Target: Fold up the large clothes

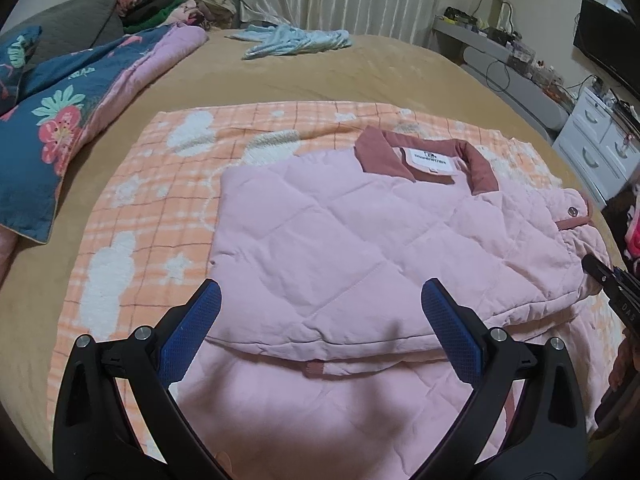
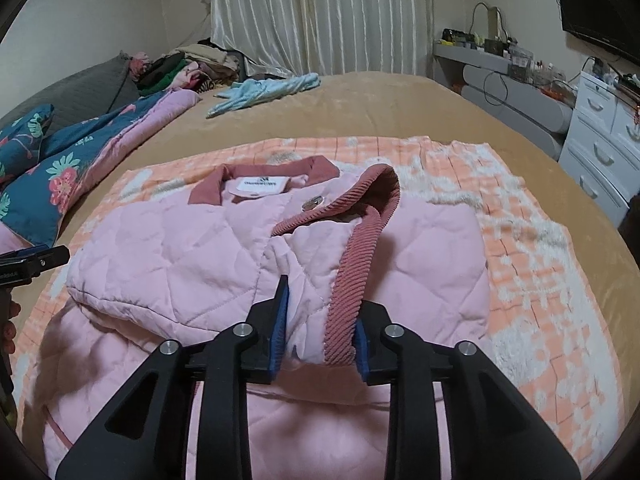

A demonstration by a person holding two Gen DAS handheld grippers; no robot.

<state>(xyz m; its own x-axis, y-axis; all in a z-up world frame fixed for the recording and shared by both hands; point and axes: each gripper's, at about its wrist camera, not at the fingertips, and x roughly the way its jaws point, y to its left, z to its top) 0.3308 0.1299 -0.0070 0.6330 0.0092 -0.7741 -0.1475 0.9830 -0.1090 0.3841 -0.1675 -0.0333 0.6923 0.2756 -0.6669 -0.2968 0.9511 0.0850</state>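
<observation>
Pink jacket (image 2: 192, 248) | right gripper (image 2: 320, 320) pinches its corduroy edge | left gripper (image 1: 320, 320) spread wide, holding nothing

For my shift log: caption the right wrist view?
Right tongs shut on the pink jacket's sleeve cuff, jacket lying on an orange checked blanket.

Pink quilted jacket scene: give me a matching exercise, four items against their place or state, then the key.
Items:
1. left tool
2. right tool
3. light blue garment
4. floral quilt

States:
A. crumpled at the far end of the bed
B. open, hovering over the pink quilted jacket
C. bunched along the left side of the bed
D. shut on the jacket's corduroy-trimmed edge

Pairs: 1-B, 2-D, 3-A, 4-C
</observation>
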